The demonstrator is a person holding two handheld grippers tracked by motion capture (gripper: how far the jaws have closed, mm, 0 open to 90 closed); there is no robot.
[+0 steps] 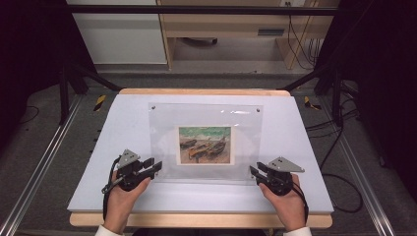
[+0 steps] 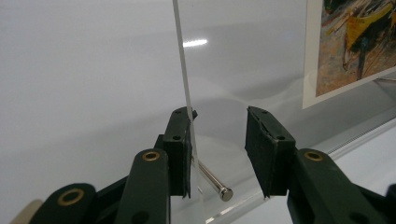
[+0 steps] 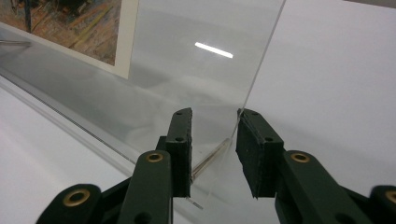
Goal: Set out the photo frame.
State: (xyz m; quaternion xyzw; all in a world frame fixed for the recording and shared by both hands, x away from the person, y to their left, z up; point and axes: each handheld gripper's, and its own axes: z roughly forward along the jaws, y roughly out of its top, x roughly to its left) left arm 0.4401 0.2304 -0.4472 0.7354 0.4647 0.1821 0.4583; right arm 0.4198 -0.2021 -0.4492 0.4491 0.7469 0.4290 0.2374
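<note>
You set your left gripper and right gripper partly open astride each near corner of the clear acrylic picture frame, gripping nothing, ready for an even lift.

Lab: black frame rig, trailing cables, white worktable.
</note>
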